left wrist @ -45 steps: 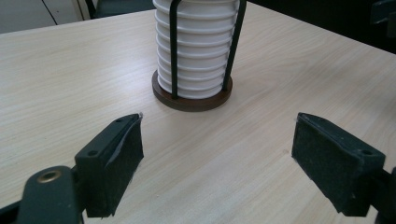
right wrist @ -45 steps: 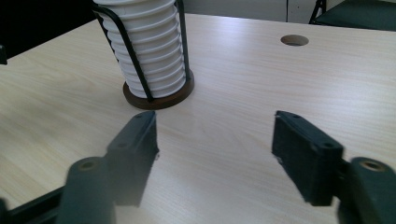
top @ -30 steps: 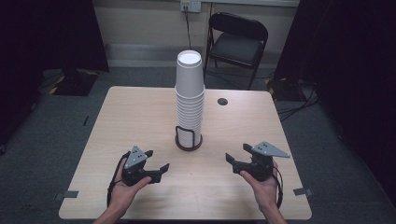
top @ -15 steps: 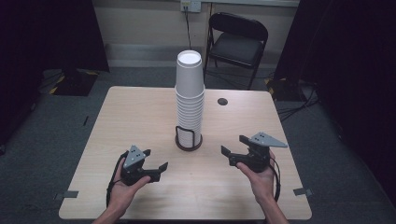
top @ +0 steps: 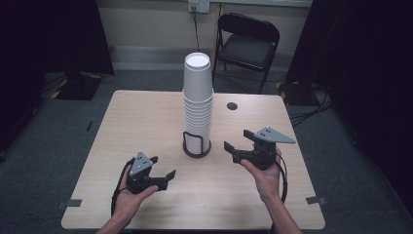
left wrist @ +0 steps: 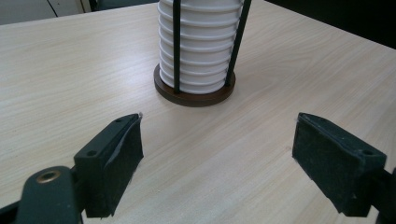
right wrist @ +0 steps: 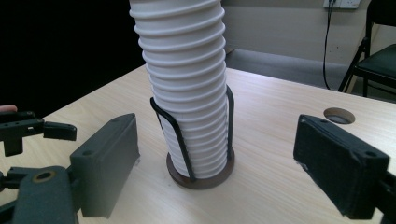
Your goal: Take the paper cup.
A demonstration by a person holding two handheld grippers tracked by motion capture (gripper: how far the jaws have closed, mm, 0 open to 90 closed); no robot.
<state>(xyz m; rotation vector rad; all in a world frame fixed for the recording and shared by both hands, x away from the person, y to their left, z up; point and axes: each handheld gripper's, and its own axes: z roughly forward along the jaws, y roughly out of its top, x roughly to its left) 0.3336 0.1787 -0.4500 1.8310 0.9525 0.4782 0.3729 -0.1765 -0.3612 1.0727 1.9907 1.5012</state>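
A tall stack of white paper cups (top: 197, 105) stands in a dark round holder (top: 197, 150) with black wire uprights at the middle of the wooden table (top: 141, 122). My left gripper (top: 163, 166) rests low near the front left, open and empty, and points at the holder (left wrist: 194, 98). To the right of the stack my right gripper (top: 238, 139) is raised off the table. Its jaws have just been opening and nothing is between them. In the right gripper view the cups (right wrist: 187, 79) stand ahead, beyond the open jaws.
A round cable hole (top: 232, 106) lies in the table behind and right of the stack. A black folding chair (top: 248, 44) stands past the far edge. Tape marks sit at the front corners (top: 73, 203). Dark curtains hang on both sides.
My right gripper has risen and moved forward toward the cup stack, and its jaws stand wider. The left gripper has stayed put.
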